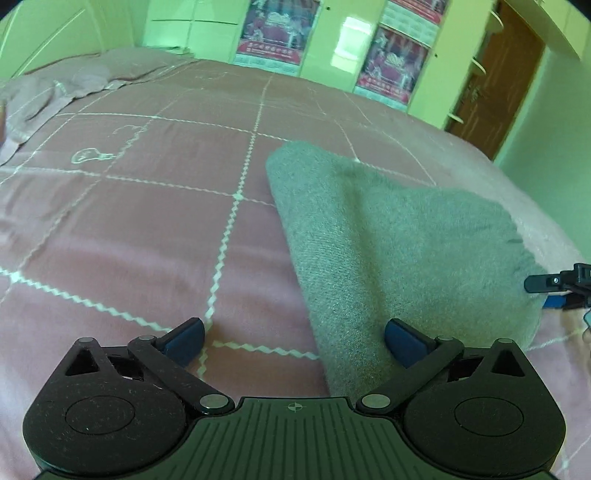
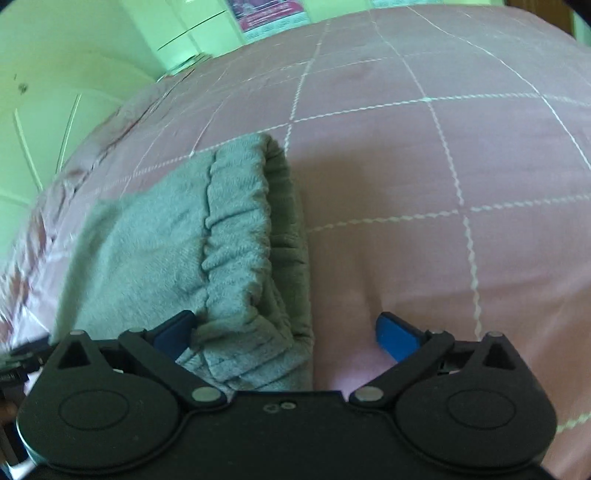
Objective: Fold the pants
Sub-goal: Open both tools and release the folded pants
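The left hand-held gripper (image 1: 293,341) hangs over the bed (image 1: 147,229) with its jaws spread wide, nothing pressed between the blue pads (image 1: 186,338). Only pink bedspread and the near edge of the grey pants (image 1: 388,240) lie in the gap. The pants sit ahead and to the right of this hand-held gripper, folded into a thick, compact bundle whose smooth folded edge runs away from the left jaw toward the far side of the bed. The right pad rests just over the fabric's near corner; whether it touches cannot be told.

The right hand-held gripper (image 2: 284,334) is likewise wide apart and grips nothing. In its view the pants (image 2: 177,236) lie ahead and to the left, the gathered elastic waistband (image 2: 236,236) running straight away from the left pad (image 2: 173,332), with the layered edges stacked just to its right. The bundle's near end reaches in between the jaws on the left side, while the right pad stands over bare bedspread, well apart from the cloth.

At the far right of the left wrist view, the tip of the other hand-held gripper (image 1: 554,284) shows beside the bundle's edge. Green cupboards (image 1: 192,29) with posters (image 1: 277,33) stand beyond the bed.
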Action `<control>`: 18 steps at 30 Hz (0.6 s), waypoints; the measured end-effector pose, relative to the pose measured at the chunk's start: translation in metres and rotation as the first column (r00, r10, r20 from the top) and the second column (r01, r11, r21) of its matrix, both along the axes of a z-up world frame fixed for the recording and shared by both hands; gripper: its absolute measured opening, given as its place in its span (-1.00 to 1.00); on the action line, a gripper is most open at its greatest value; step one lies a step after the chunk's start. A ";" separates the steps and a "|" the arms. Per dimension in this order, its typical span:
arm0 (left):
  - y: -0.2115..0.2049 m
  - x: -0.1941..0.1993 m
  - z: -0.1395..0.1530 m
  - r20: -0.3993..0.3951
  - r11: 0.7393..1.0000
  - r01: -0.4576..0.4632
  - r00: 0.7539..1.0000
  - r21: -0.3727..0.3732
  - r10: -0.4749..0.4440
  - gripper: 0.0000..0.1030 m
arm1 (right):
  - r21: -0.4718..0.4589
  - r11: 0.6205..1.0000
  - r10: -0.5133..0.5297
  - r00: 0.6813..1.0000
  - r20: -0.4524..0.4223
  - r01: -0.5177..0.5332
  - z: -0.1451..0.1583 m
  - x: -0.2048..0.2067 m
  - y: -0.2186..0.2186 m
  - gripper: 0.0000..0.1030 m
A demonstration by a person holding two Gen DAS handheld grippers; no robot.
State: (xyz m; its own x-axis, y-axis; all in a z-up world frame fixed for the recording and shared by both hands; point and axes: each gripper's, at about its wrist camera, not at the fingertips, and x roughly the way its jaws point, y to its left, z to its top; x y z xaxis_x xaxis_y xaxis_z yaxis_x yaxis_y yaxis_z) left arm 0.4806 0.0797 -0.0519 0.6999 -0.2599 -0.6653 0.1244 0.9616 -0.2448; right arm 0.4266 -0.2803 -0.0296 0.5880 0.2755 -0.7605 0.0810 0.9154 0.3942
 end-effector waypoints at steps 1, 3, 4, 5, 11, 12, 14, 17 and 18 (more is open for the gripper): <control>0.003 -0.009 0.008 0.028 1.000 -0.005 1.000 0.005 0.005 1.00 | -0.015 1.000 0.010 0.999 0.037 -0.009 0.008 -0.002 0.001 0.78; 0.010 -0.027 0.016 0.069 1.000 0.002 0.998 0.008 -0.003 1.00 | -0.047 0.998 0.045 0.994 0.096 -0.041 0.024 -0.017 0.006 0.79; 0.013 -0.036 0.017 0.066 1.000 0.012 0.998 0.011 -0.012 1.00 | -0.044 0.998 0.057 0.991 0.120 -0.052 0.028 -0.023 0.008 0.79; 0.016 -0.045 0.016 0.063 1.000 0.022 0.998 0.014 -0.022 1.00 | -0.038 0.998 0.064 0.989 0.137 -0.059 0.031 -0.030 0.009 0.79; -0.003 -0.069 -0.006 -0.012 0.994 0.076 0.997 0.076 -0.075 1.00 | 0.025 1.000 0.011 0.993 0.117 -0.014 0.011 -0.046 0.005 0.82; -0.009 -0.067 -0.007 -0.004 0.992 0.077 0.997 0.104 -0.077 1.00 | 0.025 1.000 -0.003 0.995 0.097 0.000 0.007 -0.046 0.006 0.82; -0.016 -0.059 -0.011 -0.007 0.980 0.037 0.999 0.197 -0.036 1.00 | 0.034 0.999 -0.024 0.997 0.067 0.022 0.002 -0.055 0.006 0.81; 0.003 -0.062 -0.012 0.008 0.980 -0.087 0.996 0.181 0.087 1.00 | 0.037 0.997 -0.065 0.996 0.058 0.063 0.000 -0.072 0.000 0.79; 0.007 -0.068 -0.012 0.018 0.966 -0.138 0.990 0.217 0.137 1.00 | 0.047 0.997 -0.068 0.996 0.062 0.065 0.002 -0.078 -0.002 0.79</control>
